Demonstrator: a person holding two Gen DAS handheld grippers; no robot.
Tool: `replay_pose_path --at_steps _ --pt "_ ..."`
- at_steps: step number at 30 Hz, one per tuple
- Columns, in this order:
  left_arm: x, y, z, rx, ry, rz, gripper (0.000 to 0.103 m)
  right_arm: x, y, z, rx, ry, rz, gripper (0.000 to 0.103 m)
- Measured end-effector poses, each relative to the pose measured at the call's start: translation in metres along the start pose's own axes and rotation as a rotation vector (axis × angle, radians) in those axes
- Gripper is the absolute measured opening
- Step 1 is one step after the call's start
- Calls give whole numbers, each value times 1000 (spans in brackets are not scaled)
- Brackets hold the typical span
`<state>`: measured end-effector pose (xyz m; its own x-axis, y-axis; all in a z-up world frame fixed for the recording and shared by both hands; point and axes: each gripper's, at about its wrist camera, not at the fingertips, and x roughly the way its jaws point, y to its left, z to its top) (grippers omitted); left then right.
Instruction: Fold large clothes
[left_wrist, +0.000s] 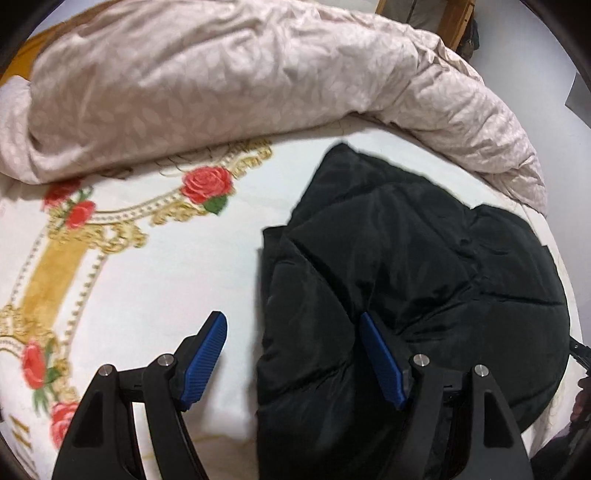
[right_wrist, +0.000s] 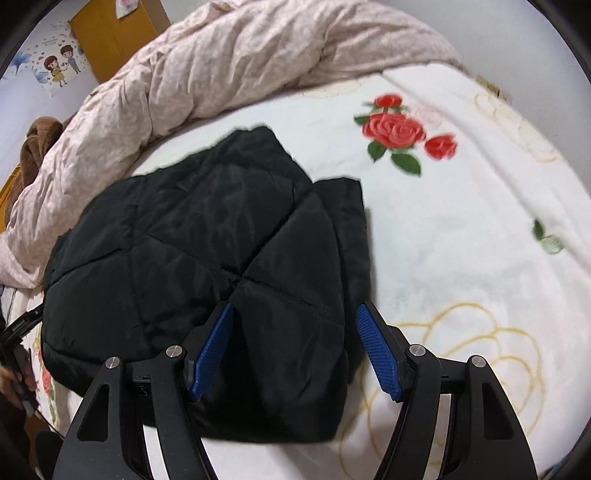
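A black quilted puffer jacket (left_wrist: 406, 266) lies folded in a compact bundle on a white bedspread with red roses (left_wrist: 155, 258). My left gripper (left_wrist: 291, 321) is open and hovers over the jacket's left edge, holding nothing. In the right wrist view the jacket (right_wrist: 207, 251) lies at centre left on the bedspread (right_wrist: 461, 229). My right gripper (right_wrist: 295, 314) is open over the jacket's near right corner, with its left finger above the fabric and its right finger (right_wrist: 376, 354) just off the edge.
A crumpled pale pink duvet (left_wrist: 221, 81) is heaped along the far side of the bed, and also shows in the right wrist view (right_wrist: 192, 74). A yellow cabinet (right_wrist: 114, 33) and a cartoon wall sticker (right_wrist: 55, 66) stand behind. A brown garment (right_wrist: 37, 140) lies at far left.
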<state>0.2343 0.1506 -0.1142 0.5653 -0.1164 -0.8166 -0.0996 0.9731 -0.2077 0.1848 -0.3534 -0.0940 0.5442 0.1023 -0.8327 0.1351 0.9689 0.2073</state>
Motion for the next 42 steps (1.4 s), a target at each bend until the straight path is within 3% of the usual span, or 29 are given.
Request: replay_pose_path --at_steps 3,9,16,20,23,32,42 --pt "10 -7 0 13 -1 -16 76 11 -8 -1 21 16 12 77" --pt "18 -6 4 0 5 -43 79 16 -14 1 38 30 41 79" --pt "-12 3 12 -12 -45 -95 75 -1 -2 6 23 -10 47 79" --pt "12 9 9 -20 8 -99 79 20 -13 6 47 29 60 79" --pt "24 4 9 -28 15 -109 80 31 -20 7 68 39 66 88" --pt "46 2 16 -45 37 -152 91 55 -36 17 90 50 137 90" --pt "57 14 7 -128 55 -257 92 62 -44 8 131 91 235 89"
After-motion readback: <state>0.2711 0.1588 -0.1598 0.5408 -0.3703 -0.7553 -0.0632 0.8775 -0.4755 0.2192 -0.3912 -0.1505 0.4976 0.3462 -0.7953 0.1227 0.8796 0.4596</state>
